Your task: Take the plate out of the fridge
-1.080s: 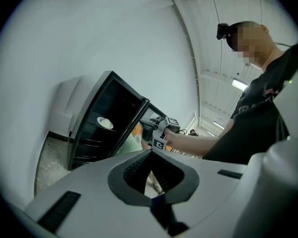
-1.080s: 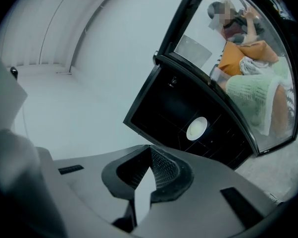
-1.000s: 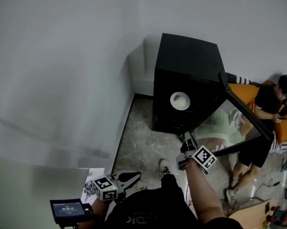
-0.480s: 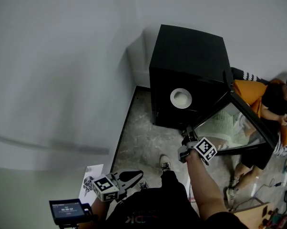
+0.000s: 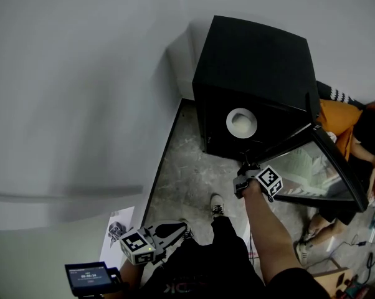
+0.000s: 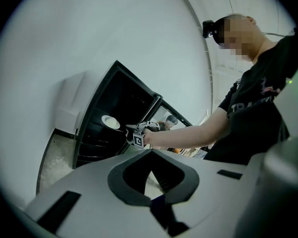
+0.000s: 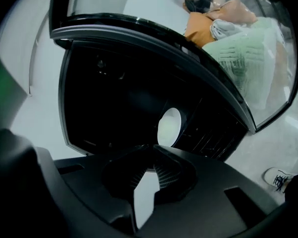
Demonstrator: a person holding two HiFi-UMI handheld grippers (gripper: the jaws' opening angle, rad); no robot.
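Blk fridge (image 5: 256,61), stone floor (image 5: 187,179), rm corner.

Room corner with a pale wall, a speckled floor and a bystander

A plain white wall (image 5: 69,73) fills the left and top of the head view and meets a grey speckled stone floor (image 5: 184,167) near the middle. At the right edge sits a person in an orange top (image 5: 338,120), with a light sneaker (image 5: 303,250) toward the lower right. A white paper sheet with a dark drawing (image 5: 116,230) lies at the lower left, just above a small black device with a lit screen (image 5: 88,275).
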